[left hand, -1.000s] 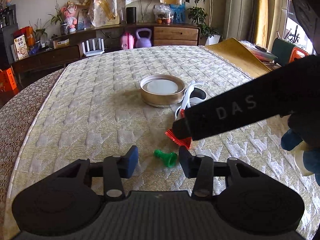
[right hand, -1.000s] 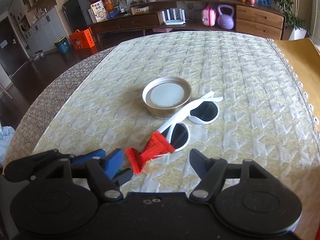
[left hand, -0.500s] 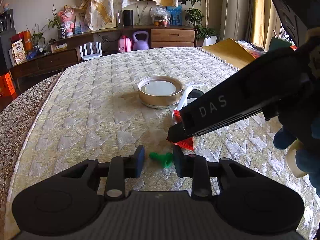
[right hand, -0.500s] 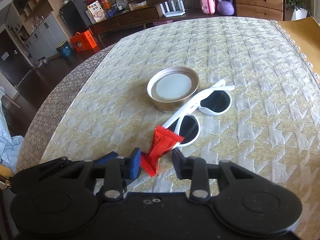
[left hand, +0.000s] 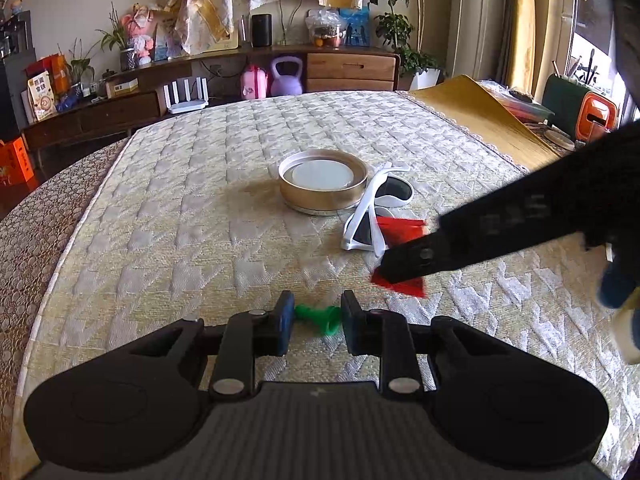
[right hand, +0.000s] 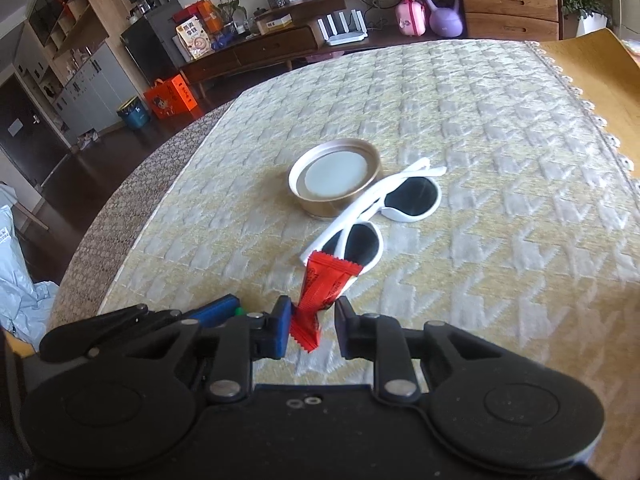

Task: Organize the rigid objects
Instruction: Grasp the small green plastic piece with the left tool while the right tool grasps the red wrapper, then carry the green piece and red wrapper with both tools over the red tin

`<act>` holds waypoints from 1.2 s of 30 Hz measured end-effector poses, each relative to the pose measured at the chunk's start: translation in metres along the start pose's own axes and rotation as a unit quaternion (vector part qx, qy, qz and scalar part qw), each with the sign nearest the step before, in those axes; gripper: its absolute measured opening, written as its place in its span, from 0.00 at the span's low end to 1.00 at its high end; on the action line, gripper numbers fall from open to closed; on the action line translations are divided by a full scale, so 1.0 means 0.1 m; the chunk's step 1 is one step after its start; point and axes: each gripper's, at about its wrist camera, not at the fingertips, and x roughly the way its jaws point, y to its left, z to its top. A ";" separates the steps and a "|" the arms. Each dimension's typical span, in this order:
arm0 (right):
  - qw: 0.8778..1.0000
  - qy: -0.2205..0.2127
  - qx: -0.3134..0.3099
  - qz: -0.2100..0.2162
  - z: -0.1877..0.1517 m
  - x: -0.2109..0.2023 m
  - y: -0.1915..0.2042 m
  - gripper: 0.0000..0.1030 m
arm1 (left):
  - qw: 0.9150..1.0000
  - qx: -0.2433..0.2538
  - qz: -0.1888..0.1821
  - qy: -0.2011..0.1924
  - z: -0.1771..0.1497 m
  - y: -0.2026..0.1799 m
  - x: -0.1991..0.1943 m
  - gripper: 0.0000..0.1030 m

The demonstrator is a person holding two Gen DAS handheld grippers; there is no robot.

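Note:
A small green plastic piece (left hand: 320, 316) lies on the quilted tablecloth between the fingers of my left gripper (left hand: 316, 320), which is closed around it. My right gripper (right hand: 310, 326) has its jaws closing around a red snack packet (right hand: 326, 288), which is tilted up off the cloth; the left pad touches it, a gap remains on the right. The packet also shows in the left wrist view (left hand: 400, 228), partly hidden by the right gripper's black body. White sunglasses (right hand: 392, 204) lie folded beside a gold round lid (right hand: 334, 176).
The lid (left hand: 322, 180) and sunglasses (left hand: 376, 208) sit mid-table beyond both grippers. The table's rounded edge (right hand: 132, 208) falls away at left. A yellow cloth (left hand: 480, 120) lies at the far right edge. A sideboard (left hand: 200, 80) stands behind the table.
Both grippers' jaws have narrowed. The left closed on the green piece. The right closed in around the red packet, which has tipped upward.

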 end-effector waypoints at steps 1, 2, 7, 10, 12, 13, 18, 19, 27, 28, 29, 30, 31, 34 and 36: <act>1.000 -0.002 0.001 0.001 -0.01 -0.04 -0.02 0.22 | 1.000 -0.002 -0.001 0.002 0.00 0.00 0.00 0.24; 1.000 -0.003 0.000 0.001 -0.03 -0.09 -0.04 0.22 | 1.000 -0.004 -0.002 0.004 0.01 0.00 -0.01 0.24; 1.000 -0.010 0.007 0.000 -0.09 -0.30 -0.14 0.21 | 1.000 -0.009 -0.007 0.005 0.06 -0.04 -0.08 0.24; 1.000 -0.017 0.012 0.000 -0.12 -0.43 -0.18 0.21 | 1.000 -0.013 -0.013 0.005 0.10 -0.08 -0.14 0.24; 1.000 -0.022 0.015 -0.001 -0.13 -0.52 -0.21 0.21 | 1.000 -0.015 -0.017 0.006 0.14 -0.11 -0.19 0.24; 1.000 -0.025 0.016 -0.001 -0.14 -0.57 -0.22 0.21 | 1.000 -0.015 -0.019 0.007 0.16 -0.13 -0.21 0.24; 0.999 -0.044 0.019 -0.003 -0.15 -0.81 -0.27 0.22 | 0.999 -0.017 -0.030 0.007 0.26 -0.26 -0.34 0.24; 0.999 -0.048 0.020 -0.004 -0.15 -0.86 -0.29 0.21 | 0.999 -0.018 -0.033 0.008 0.28 -0.28 -0.36 0.24; 0.996 -0.086 0.030 -0.014 -0.18 -1.23 -0.44 0.22 | 0.999 -0.007 -0.050 -0.011 0.46 -0.51 -0.56 0.24; 0.995 -0.090 0.031 -0.017 -0.19 -1.28 -0.46 0.22 | 0.999 -0.003 -0.050 -0.016 0.49 -0.54 -0.59 0.24; 0.995 -0.093 0.032 -0.020 -0.21 -1.32 -0.47 0.22 | 0.999 0.001 -0.049 -0.022 0.51 -0.57 -0.61 0.24; 0.995 -0.096 0.033 -0.022 -0.22 -1.36 -0.50 0.22 | 0.998 0.003 -0.048 -0.027 0.54 -0.60 -0.63 0.24; 0.994 -0.099 0.034 -0.024 -0.24 -1.41 -0.52 0.22 | 0.998 0.003 -0.051 -0.029 0.57 -0.62 -0.65 0.24; 0.993 -0.107 0.036 -0.031 -0.29 -1.56 -0.60 0.22 | 0.998 0.006 -0.056 -0.036 0.65 -0.71 -0.71 0.24; 0.992 -0.112 0.037 -0.038 -0.32 -1.64 -0.65 0.22 | 0.997 0.013 -0.060 -0.039 0.68 -0.79 -0.74 0.24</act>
